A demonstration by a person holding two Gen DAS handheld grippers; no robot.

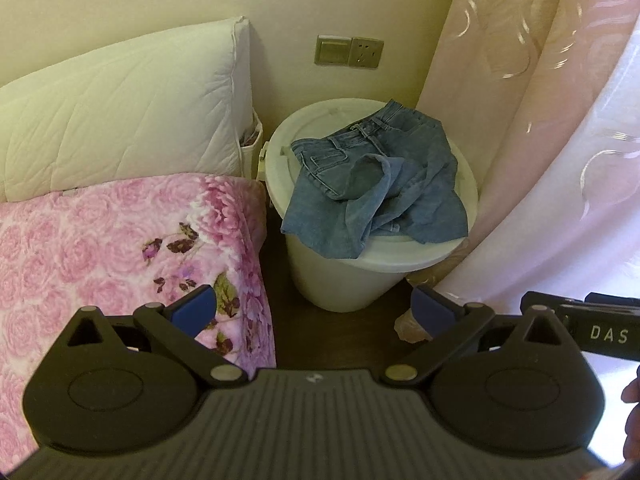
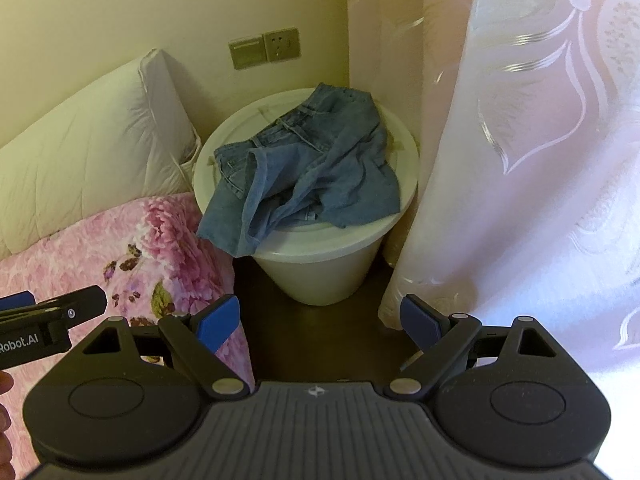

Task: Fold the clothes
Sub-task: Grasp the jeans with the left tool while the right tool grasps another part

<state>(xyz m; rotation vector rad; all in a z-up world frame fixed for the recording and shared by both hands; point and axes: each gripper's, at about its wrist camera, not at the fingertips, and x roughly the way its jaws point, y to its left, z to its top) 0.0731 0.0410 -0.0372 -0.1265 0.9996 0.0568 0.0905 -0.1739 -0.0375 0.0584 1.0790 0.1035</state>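
Crumpled blue denim shorts (image 1: pixel 372 184) (image 2: pixel 304 168) lie in a heap on the lid of a white round bin (image 1: pixel 344 276) (image 2: pixel 320 268), one edge hanging over its front left rim. My left gripper (image 1: pixel 314 308) hovers well short of the bin, open, with nothing between its blue pads. My right gripper (image 2: pixel 320 322) is also open and empty, at about the same distance from the bin. Each gripper shows at the other view's edge: the right one (image 1: pixel 580 320), the left one (image 2: pixel 52 320).
A bed with a pink floral blanket (image 1: pixel 112 256) (image 2: pixel 120 256) and a white pillow (image 1: pixel 120 120) stands left of the bin. A pink patterned curtain (image 1: pixel 540 120) (image 2: pixel 520 140) hangs close on the right. Dark floor (image 1: pixel 340 340) lies between me and the bin. A wall socket (image 1: pixel 348 52) sits above.
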